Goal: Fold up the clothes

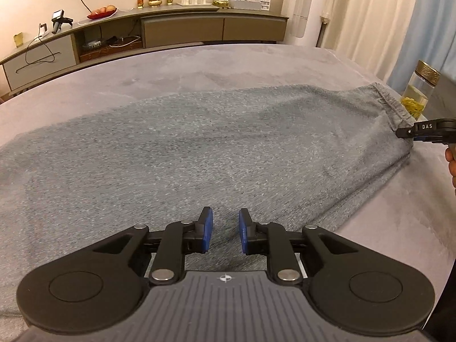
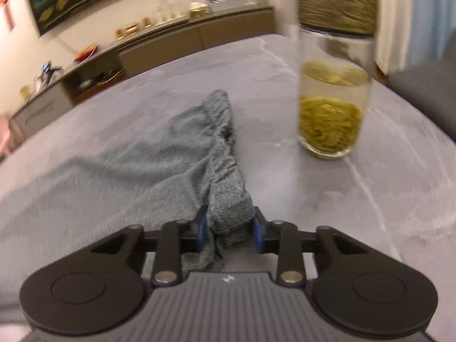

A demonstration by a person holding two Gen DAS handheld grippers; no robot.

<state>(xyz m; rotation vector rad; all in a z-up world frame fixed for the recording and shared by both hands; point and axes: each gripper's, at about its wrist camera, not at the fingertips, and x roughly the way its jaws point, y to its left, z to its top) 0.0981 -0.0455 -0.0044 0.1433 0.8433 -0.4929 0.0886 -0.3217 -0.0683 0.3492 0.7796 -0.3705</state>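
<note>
Spread over a wide grey worktop (image 1: 256,65): one grey knit garment (image 1: 185,148), lying long and mostly flat, hemmed end off to the right near the edge. No crease or doubled-over layer showing across the broad part, so no finished fold on view; whether spread out for folding or already halved lengthwise, hard to tell from one flat layer seen at this angle.

At that hemmed end, bunched and lifted cloth caught in the right gripper (image 2: 228,228), fingers clamped on a wad of the knit; picture blurred there, so possibly in mid-pull.

Over the near edge of the garment, left gripper (image 1: 225,228) hovering low, blue fingers (image 1: 207,225) apart with nothing between them.

Left to do, by the look of it: bringing an end or side across, then squaring up the bundle.

Close beside the hem, a glass jar (image 2: 333,85) with yellow contents and a lid, near enough to be knocked by a swung corner.
</note>
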